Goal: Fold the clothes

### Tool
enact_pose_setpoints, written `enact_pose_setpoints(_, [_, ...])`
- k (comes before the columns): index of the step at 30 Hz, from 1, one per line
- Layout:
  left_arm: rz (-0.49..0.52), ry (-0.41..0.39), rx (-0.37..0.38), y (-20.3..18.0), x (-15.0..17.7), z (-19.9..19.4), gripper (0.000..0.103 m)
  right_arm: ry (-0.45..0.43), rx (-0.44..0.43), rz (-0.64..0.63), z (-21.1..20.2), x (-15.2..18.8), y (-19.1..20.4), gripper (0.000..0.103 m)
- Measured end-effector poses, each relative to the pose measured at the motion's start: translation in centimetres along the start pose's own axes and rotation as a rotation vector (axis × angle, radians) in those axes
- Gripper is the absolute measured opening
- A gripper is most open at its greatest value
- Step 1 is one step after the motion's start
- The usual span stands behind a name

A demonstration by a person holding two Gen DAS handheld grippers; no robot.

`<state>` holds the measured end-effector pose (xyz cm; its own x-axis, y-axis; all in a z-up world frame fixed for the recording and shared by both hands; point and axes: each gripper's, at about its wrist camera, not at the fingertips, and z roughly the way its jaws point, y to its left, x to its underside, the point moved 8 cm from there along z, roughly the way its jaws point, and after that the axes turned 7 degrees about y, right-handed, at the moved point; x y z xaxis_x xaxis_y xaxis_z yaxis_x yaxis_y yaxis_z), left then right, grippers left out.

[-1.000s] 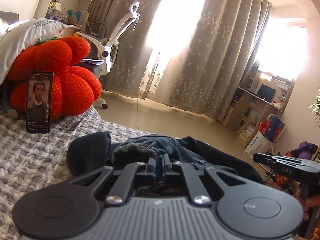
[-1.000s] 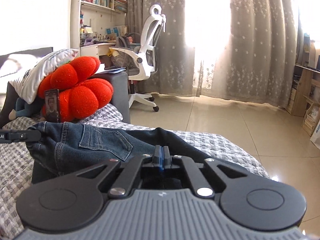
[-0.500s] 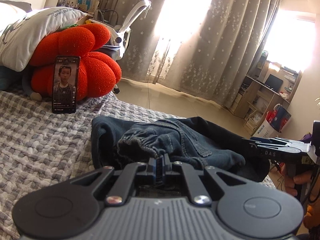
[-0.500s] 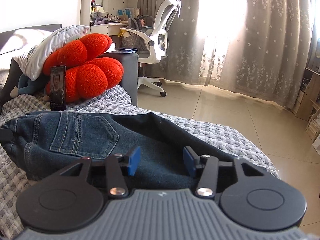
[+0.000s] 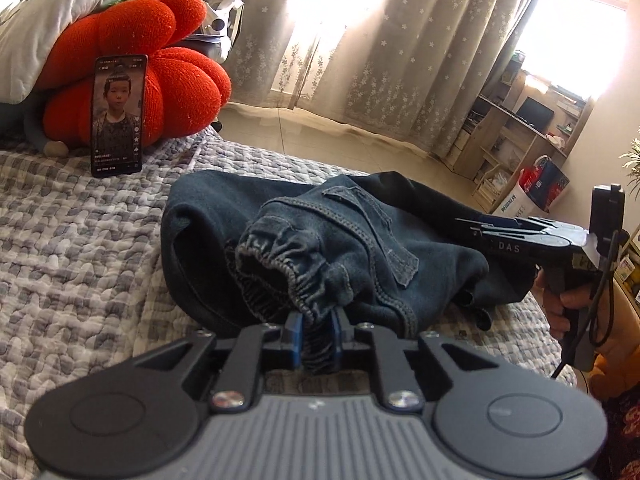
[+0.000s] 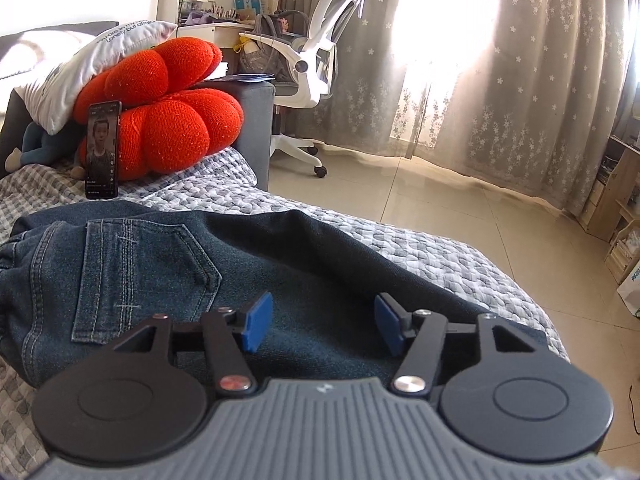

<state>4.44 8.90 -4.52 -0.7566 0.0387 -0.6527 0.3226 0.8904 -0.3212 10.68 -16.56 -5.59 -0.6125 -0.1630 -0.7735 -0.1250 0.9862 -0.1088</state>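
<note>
Jeans (image 5: 320,248) lie folded in a dark heap on the grey checked bedspread (image 5: 80,240), near its right edge, with the elastic waistband bunched up at the near left end and a back pocket showing on top. From the right wrist view the same jeans (image 6: 240,272) spread across the near part of the bedspread (image 6: 400,236), pocket to the left.

Left gripper (image 5: 316,340) has its jaws opening; a strip of the waistband is between the blue pads, which have a narrow gap and do not seem to press on it firmly. Right gripper (image 6: 320,320) has its jaws opening too, the pads standing well apart over the denim with no cloth caught between them. In the left wrist view that right gripper (image 5: 476,226) reaches in from the right over the far end of the jeans, held by a hand (image 5: 560,304).

Far to the left, a phone (image 5: 118,114) stands leaning against an orange pumpkin cushion (image 5: 176,76), with a white pillow (image 5: 60,8) resting on top. A white office chair (image 6: 320,56) stands on the tiled floor (image 6: 440,208) before grey curtains (image 6: 540,80).
</note>
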Motion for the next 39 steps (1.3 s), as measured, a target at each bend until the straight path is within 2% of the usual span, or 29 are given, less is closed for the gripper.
enact_pose_setpoints(1, [-0.008, -0.008, 0.006, 0.3, -0.2, -0.3, 0.03, -0.002, 0.007, 0.001, 0.2, -0.1, -0.1, 0.064])
enact_pose_setpoints(2, [-0.029, -0.027, 0.008, 0.6, -0.6, -0.6, 0.045, -0.004, 0.014, 0.001, 0.4, -0.2, -0.1, 0.066])
enact_pose_setpoints(3, [-0.052, -0.044, 0.004, 1.1, -0.9, -0.9, 0.051, -0.006, 0.021, 0.001, 0.6, -0.3, -0.2, 0.067])
enact_pose_setpoints(6, [-0.115, -0.074, -0.02, 2.6, -1.7, -0.8, 0.055, -0.007, 0.038, -0.001, 1.2, -0.5, -0.3, 0.069])
enact_pose_setpoints(9, [-0.172, -0.065, -0.061, 4.2, -2.0, 0.6, 0.057, -0.009, 0.058, -0.01, 1.7, -0.6, -0.4, 0.072])
enact_pose_setpoints(13, [-0.257, -0.062, -0.061, 5.9, -2.5, 2.8, 0.062, -0.011, 0.081, -0.022, 2.5, -0.8, -0.7, 0.074])
enact_pose_setpoints(17, [-0.297, -0.066, -0.046, 6.4, -3.5, 4.7, 0.064, -0.01, 0.126, -0.026, 3.4, -0.9, -1.6, 0.074])
enact_pose_setpoints(26, [-0.382, -0.068, -0.033, 7.0, -5.2, 8.1, 0.063, 0.051, 0.19, -0.013, 6.3, 0.2, -4.1, 0.074])
enact_pose_setpoints(30, [-0.42, -0.078, -0.025, 7.2, -6.0, 9.2, 0.055, 0.1, 0.146, 0.047, 8.0, 0.8, -4.7, 0.074])
enact_pose_setpoints(31, [-0.416, -0.084, -0.033, 7.1, -6.2, 9.4, 0.054, 0.118, 0.118, 0.074, 8.5, 1.0, -4.7, 0.071])
enact_pose_setpoints(33, [-0.402, -0.094, -0.047, 6.9, -6.7, 9.7, 0.049, 0.155, 0.062, 0.13, 9.4, 1.4, -4.8, 0.059])
enact_pose_setpoints(39, [-0.387, -0.096, -0.059, 6.6, -7.3, 9.7, 0.048, 0.16, 0.059, 0.154, 9.6, 1.1, -4.6, 0.024])
